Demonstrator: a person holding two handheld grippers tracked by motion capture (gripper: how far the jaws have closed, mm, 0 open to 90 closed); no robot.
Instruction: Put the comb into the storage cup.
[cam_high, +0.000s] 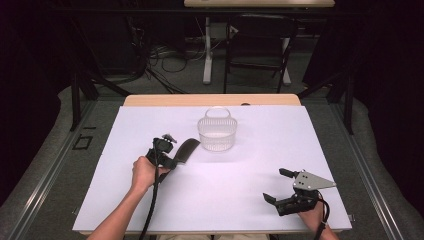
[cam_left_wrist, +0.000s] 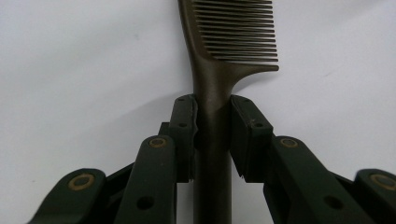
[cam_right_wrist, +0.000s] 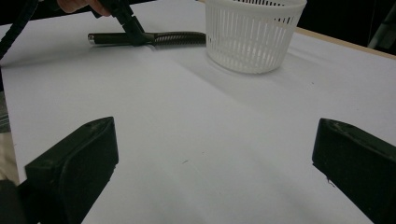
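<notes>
1. White sheeting covers the table (cam_high: 250, 200) in the high view, dark room behind; left tongs (cam_high: 172, 159) grip a dark comb (cam_high: 186, 150), at 8 o'clock from the white basket (cam_high: 216, 134). Right tongs (cam_high: 281, 186) gape empty.
2. Left gripper view: pads pinch the comb's handle (cam_left_wrist: 212, 116); teeth cut off at 12 o'clock.
3. Right gripper view: jaws spread wide; basket rim cropped.

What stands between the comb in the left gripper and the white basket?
Nothing visible does. The left gripper is closed on the handle of the comb, whose toothed end points toward the white basket. Between them lies bare white table. The right gripper sits open, off to the side.
</notes>
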